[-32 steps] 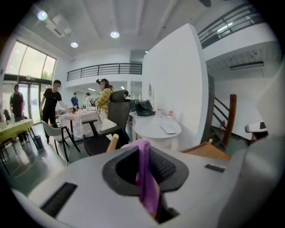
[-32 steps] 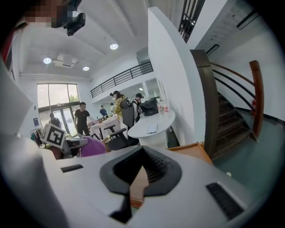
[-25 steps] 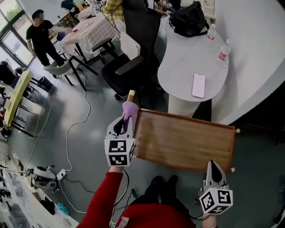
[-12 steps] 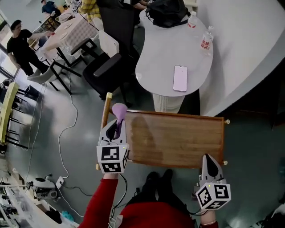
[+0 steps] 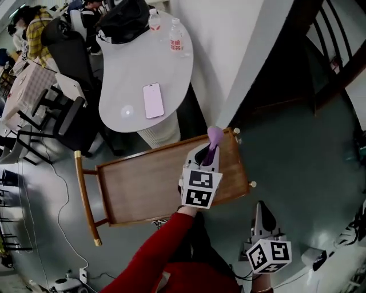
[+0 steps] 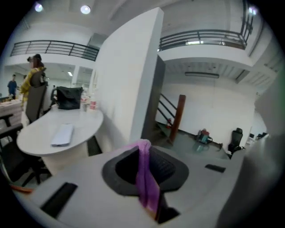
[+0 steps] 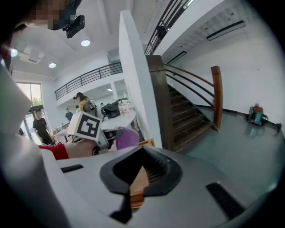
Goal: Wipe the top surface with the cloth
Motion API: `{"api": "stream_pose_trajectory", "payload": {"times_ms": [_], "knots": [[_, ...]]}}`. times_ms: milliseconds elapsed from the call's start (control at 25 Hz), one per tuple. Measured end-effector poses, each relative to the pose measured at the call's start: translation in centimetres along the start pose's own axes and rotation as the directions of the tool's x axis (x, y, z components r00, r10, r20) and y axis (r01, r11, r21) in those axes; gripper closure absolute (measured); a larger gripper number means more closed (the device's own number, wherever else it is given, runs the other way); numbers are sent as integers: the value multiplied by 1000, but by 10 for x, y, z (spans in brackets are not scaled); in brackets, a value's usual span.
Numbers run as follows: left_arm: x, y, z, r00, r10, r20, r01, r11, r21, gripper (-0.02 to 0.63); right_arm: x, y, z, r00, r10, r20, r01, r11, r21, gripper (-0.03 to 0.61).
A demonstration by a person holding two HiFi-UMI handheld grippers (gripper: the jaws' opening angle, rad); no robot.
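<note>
Cloth (image 5: 215,136): purple, clamped between the closed jaws of the left gripper (image 5: 209,149), over the far right corner of the wooden top (image 5: 143,186). Runs lengthwise along the jaws, free end bunched past the tips and pointing away from the person, toward that corner. From the left gripper view, a thin upright strip folded over at the tips.

Wooden top lying long side left to right, slightly tilted, with a handle bar (image 5: 84,197) at its left end. Beyond its far edge, a round white table (image 5: 123,80) carrying a phone (image 5: 152,100), two bottles (image 5: 176,39) and a black bag (image 5: 123,16). Off its right end, a white wall (image 5: 240,46) and stairs (image 7: 187,118).

Right gripper (image 5: 260,207) off the near right corner, apart from the wood, jaw tips together on nothing, a sliver of wood showing through the slit. Red sleeve (image 5: 154,246) crossing the near edge.

Contact between cloth and wood not discernible. Clamped part of the cloth hidden in the head view.
</note>
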State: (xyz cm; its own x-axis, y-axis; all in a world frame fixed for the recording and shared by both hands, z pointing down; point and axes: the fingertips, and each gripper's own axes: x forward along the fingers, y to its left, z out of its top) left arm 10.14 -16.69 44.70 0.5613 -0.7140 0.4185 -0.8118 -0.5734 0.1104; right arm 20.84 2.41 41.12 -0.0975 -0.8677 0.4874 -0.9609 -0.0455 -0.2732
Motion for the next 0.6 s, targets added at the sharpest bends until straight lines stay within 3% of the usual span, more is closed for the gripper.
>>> {"api": "stream_pose_trajectory", "payload": {"times_ms": [160,280,440,600], "knots": [[41,-68,7,991,-133,-2,133,990,45,561,-25,-33,-9,994,-104,13,103,993,62,574],[59,-80,-5,989,-146,-33,147,987,56,561,-34,-51,-15,990,-139,14,137,987,85,574],[84,-46,-49,991,-41,-129,41,999,-6,561,-26,-63,-23,994,-105,-35,107,991,78,574],[72,44,-89,966,131,-224,-143,989,-37,561,15,-48,-16,996,20,-88,-19,1000,20,574]]}}
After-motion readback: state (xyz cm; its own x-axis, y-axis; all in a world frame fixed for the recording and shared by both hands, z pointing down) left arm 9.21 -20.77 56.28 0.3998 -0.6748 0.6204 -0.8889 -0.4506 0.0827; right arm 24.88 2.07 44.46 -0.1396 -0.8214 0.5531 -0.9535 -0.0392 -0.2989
